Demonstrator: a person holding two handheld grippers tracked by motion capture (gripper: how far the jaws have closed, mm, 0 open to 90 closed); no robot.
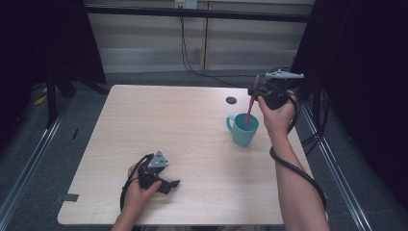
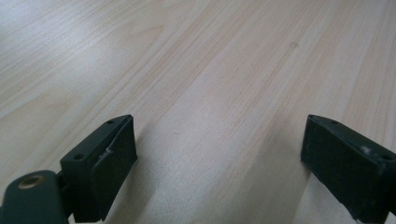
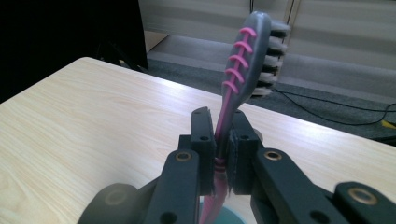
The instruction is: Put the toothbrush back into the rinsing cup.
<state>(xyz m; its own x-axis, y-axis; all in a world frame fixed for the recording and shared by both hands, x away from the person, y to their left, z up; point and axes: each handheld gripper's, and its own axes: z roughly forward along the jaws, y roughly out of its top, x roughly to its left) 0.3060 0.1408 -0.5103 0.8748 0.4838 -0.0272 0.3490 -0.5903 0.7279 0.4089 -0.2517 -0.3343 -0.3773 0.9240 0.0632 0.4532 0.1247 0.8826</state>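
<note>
Above teal cup (image 1: 243, 131) – right tool (image 3: 221, 154) clamps pink toothbrush (image 3: 243, 65); left tool (image 2: 219, 158) wide.

1. The left gripper (image 1: 166, 185) has a black body topped by a grey three-cornered plate, seen at about 7 o'clock in the high view.
2. Its own view shows two matte black, block-shaped jaws with flat pads (image 2: 114, 161), small screw holes along their upper edges and a brass-coloured bushing at 8 o'clock.
3. The right gripper (image 1: 254, 91), at about 2 o'clock in the high view, is black too, with a light grey plate on top.
4. Its own view shows black linkage arms with brass-ringed pivots and dark screw holes.
5. A thick black cable loops from each gripper along the forearm.
6. Both forearms are bare, with no sleeves showing.
</note>
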